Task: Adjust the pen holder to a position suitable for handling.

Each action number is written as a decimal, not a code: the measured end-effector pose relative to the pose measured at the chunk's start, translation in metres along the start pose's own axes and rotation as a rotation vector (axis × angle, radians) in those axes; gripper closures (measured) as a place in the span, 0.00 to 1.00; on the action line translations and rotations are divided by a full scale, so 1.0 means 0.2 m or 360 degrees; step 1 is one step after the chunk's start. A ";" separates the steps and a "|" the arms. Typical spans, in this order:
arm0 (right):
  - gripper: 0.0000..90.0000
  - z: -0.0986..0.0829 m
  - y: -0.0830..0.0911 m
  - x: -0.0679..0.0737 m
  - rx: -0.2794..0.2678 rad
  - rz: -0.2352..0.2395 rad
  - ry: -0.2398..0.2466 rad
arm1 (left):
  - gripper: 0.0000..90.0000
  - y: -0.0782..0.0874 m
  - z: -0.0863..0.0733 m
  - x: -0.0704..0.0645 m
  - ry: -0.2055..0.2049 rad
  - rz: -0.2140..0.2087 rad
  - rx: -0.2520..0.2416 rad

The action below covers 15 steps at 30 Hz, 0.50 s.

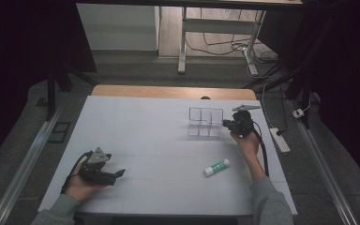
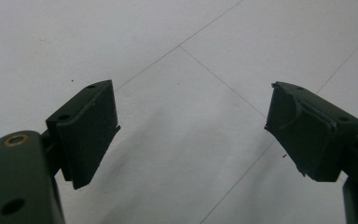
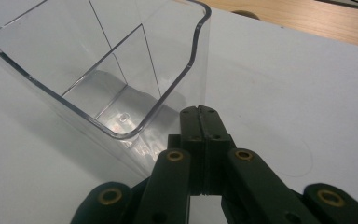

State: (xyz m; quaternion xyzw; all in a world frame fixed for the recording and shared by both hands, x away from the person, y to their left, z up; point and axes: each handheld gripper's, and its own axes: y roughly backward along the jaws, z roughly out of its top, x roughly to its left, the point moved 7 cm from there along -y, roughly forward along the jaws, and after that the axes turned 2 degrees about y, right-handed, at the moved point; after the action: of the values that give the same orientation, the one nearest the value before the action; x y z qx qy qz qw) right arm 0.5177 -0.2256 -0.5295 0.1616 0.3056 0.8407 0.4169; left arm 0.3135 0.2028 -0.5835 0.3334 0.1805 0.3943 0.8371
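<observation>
Desk [image 1: 140,140] w/ white cover carries it all. Clear divided organizer [image 1: 206,123] stands twd far right edge; right claw [image 1: 227,123] is pinched closed at its right wall, jaws together, prob clamping the thin wall edge [image 3: 204,70]. Keep grip low & steady, move slowly so it doesn't tip. Left claw [image 1: 120,174] rests near front left corner, jaws wide apart, empty. Glue stick [image 1: 216,167] lies near front right, apart from both.

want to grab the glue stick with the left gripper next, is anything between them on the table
Nothing visible stands between them. The left gripper sits open near the table's front left, and only bare white surface lies between it and the glue stick. The clear box stands farther back, beside the right gripper.
</observation>
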 end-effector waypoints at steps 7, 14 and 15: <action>1.00 0.01 -0.02 0.04 0.0002 0.0023 0.0026 | 0.18 0.00 0.00 0.00 0.0001 -0.0002 0.0001; 0.99 0.03 -0.04 0.07 0.0001 0.0036 0.0040 | 0.18 0.00 0.00 0.00 0.0000 -0.0002 0.0001; 0.99 0.03 -0.04 0.07 0.0001 0.0036 0.0040 | 0.18 0.00 0.00 0.00 -0.0001 -0.0001 0.0003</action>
State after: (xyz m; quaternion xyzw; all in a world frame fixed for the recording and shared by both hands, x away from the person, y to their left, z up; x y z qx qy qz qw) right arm 0.5163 -0.2089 -0.5299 0.1545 0.3093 0.8471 0.4035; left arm 0.3135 0.2028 -0.5838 0.3342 0.1807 0.3937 0.8371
